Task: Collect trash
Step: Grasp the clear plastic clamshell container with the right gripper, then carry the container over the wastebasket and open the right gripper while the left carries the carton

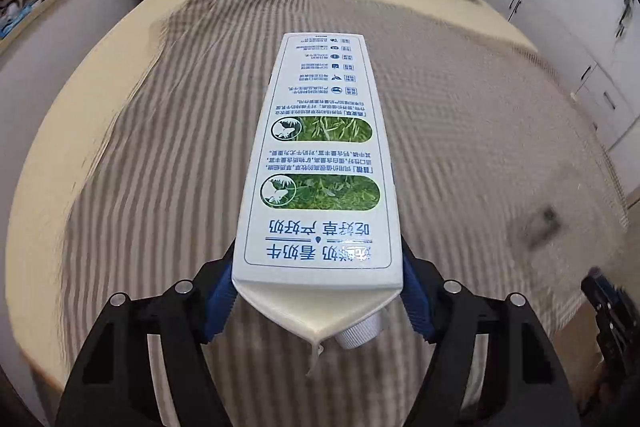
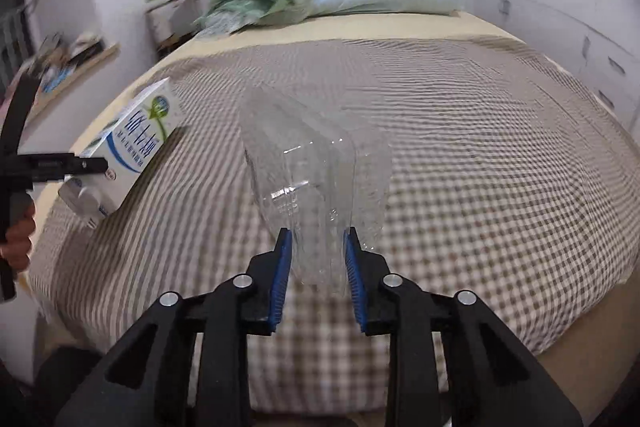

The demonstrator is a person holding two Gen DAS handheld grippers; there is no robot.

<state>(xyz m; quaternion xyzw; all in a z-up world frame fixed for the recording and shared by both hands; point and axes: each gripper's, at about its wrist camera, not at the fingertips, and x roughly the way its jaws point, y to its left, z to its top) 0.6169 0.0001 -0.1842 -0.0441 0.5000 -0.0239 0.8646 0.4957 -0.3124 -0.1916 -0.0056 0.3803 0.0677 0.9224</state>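
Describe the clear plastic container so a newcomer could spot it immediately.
Start at the bed with the brown checked cover. Above its near end, the right claw pinches a clear plastic container between blue pads. Unlike the white printed milk carton to its left, it is see-through and unlabelled.

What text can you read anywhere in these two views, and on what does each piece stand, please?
"吃好草 产好奶": milk carton, upside down in the left claw.
"选鲜奶 看奶牛": same panel, first characters dimmed by glare.
Small print on that panel: too small to read.
Carton's front, right wrist view: blurred.
Clear plastic clamshell box: none.
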